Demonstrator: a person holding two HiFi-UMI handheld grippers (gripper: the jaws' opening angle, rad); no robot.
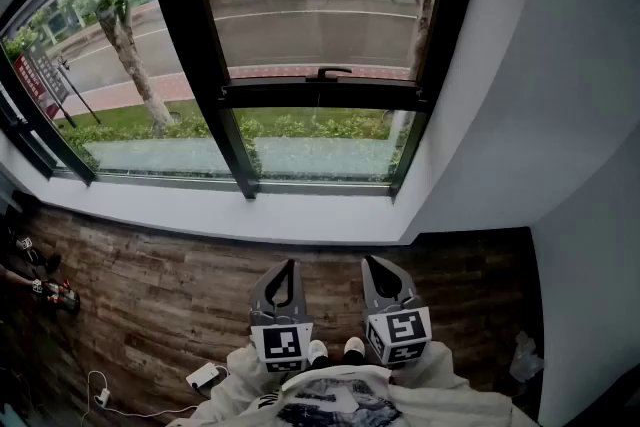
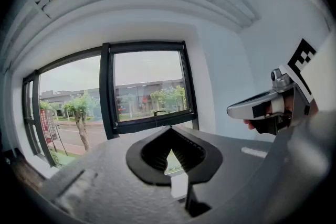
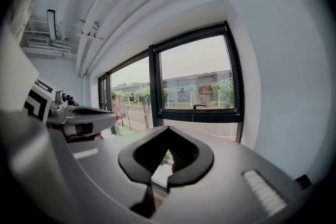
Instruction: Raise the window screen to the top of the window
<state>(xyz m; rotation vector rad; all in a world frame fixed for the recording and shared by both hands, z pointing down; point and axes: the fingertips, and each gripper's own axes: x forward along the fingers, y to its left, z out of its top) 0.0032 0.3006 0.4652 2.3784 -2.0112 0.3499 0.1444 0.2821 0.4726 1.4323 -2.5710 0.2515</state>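
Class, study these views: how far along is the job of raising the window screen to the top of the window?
Done: nothing yet; the screen bar and its handle sit low in the window. In hand: nothing; the left claw and right claw are shut, empty, near the person's body, short of the window. Left: reach the handle, grip it, lift the bar to the top.
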